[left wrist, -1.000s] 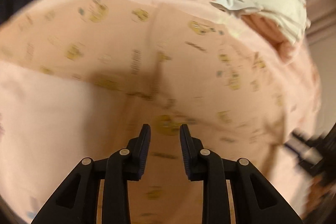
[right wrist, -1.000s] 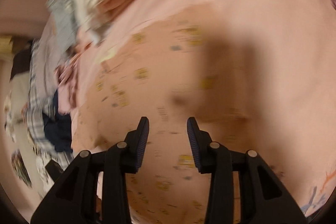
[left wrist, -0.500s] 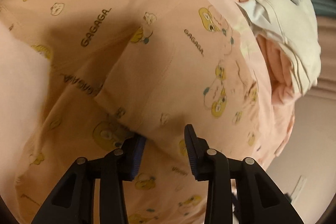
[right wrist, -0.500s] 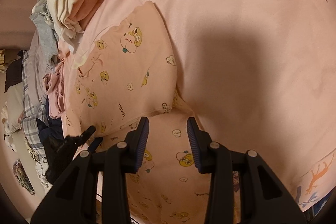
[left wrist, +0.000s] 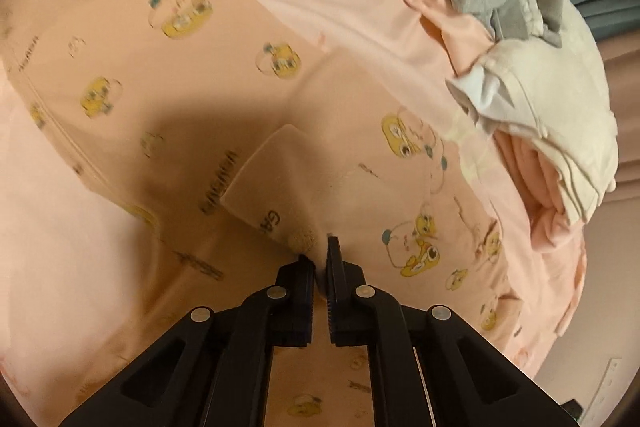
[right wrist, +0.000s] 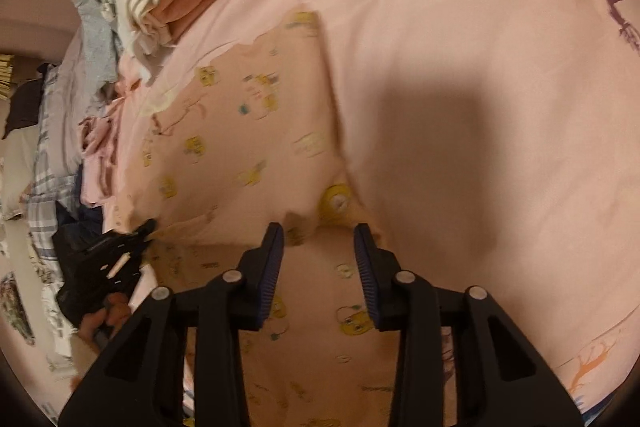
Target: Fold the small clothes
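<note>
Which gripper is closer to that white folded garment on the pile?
Left. The left gripper, pinching the printed peach garment, sits on the side toward the white folded garment; the right gripper is farther from it.

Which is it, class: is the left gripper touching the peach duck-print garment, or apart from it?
Touching. In the left wrist view, the left gripper has its jaws shut on a fold of the duck-print garment, with cloth pinched between them.
</note>
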`<action>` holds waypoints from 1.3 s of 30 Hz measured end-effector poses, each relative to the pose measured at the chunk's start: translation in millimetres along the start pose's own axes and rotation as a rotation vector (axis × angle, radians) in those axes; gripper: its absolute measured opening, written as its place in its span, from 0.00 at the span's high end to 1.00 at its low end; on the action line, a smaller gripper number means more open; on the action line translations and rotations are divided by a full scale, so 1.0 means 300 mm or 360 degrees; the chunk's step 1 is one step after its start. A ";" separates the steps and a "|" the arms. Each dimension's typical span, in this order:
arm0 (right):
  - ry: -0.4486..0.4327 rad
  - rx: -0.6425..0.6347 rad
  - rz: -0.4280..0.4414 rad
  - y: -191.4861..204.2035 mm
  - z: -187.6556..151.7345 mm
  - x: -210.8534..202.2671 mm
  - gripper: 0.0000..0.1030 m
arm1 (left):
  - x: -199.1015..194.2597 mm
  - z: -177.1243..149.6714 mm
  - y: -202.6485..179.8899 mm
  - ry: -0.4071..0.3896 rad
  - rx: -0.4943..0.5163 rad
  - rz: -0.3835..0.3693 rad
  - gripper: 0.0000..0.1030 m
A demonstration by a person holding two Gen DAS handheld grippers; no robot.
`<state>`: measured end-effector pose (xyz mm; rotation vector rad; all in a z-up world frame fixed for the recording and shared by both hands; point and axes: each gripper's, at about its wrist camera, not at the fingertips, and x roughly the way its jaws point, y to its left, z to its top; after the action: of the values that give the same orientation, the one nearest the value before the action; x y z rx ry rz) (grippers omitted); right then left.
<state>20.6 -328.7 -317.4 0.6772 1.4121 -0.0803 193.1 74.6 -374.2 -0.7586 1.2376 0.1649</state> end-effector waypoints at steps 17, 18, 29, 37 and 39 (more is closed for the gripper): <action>0.0087 -0.0142 -0.0387 0.004 0.006 0.142 0.97 | -0.090 0.053 0.099 0.0041 0.0147 0.0135 0.82; 0.0089 -0.0147 -0.0400 0.007 0.010 0.146 0.96 | -0.105 0.062 0.108 0.0025 0.0141 0.0130 0.82; 0.0064 -0.0151 -0.0415 -0.022 0.017 0.155 0.97 | -0.171 0.098 0.163 -0.0085 0.0139 0.0222 0.82; 0.0089 -0.0150 -0.0417 -0.041 0.024 0.155 0.97 | -0.014 0.051 0.119 0.0104 0.0286 0.0409 0.82; 0.0094 -0.0153 -0.0412 -0.026 0.026 0.160 0.97 | -0.009 0.039 0.109 0.0077 0.0338 0.0441 0.81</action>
<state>33.2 -322.6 -364.5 0.4179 1.5449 -0.1957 184.9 107.0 -384.6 -0.4078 1.3791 0.2380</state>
